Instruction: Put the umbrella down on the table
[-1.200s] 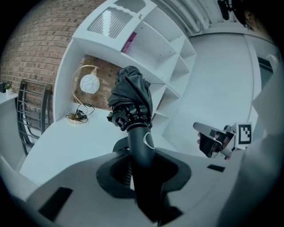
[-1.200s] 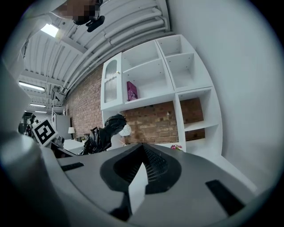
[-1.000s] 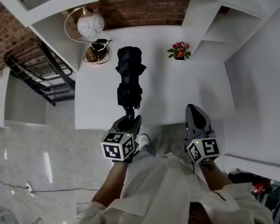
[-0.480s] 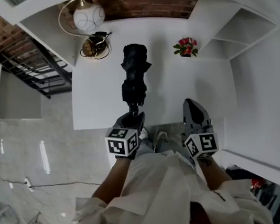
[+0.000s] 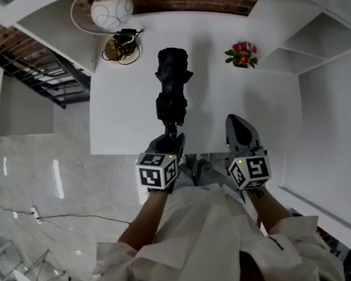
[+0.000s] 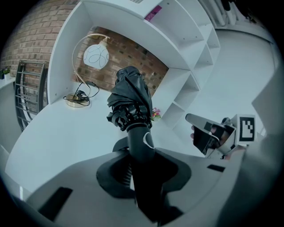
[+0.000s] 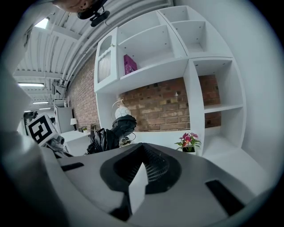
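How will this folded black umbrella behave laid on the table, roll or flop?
Probably stiff along its shaft: the umbrella sticks straight out from the left gripper without sagging. Its bunched canopy looks soft, so it likely won't roll on the table.

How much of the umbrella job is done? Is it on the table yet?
Not yet. Done: the left gripper holds the folded umbrella by its handle. In hand: it hangs tilted above the white table. Left: lay it down and let go. The right gripper is empty, jaws shut.
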Motion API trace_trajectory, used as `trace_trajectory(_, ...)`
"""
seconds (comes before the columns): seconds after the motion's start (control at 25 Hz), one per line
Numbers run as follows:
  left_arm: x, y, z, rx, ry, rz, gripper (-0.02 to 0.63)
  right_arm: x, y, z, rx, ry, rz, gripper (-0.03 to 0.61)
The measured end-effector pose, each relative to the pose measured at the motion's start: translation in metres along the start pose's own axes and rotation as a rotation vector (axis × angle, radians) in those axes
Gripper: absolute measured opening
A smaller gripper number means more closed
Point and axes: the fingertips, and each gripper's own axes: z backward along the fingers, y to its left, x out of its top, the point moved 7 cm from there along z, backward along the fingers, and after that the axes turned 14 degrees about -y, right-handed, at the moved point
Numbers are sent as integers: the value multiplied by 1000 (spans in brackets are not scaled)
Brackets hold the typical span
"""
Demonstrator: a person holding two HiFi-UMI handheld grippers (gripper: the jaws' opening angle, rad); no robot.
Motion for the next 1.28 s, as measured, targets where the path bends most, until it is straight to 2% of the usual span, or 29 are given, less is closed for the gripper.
trace_trajectory(0.68,-10,-17,-35,33,45,-4,115,-20,-35,-7,16,32,-41,17)
trace_trajectory(1.28,-66,10,-65,92,145,32,115,-77,-41,-19,13,121,-47,18)
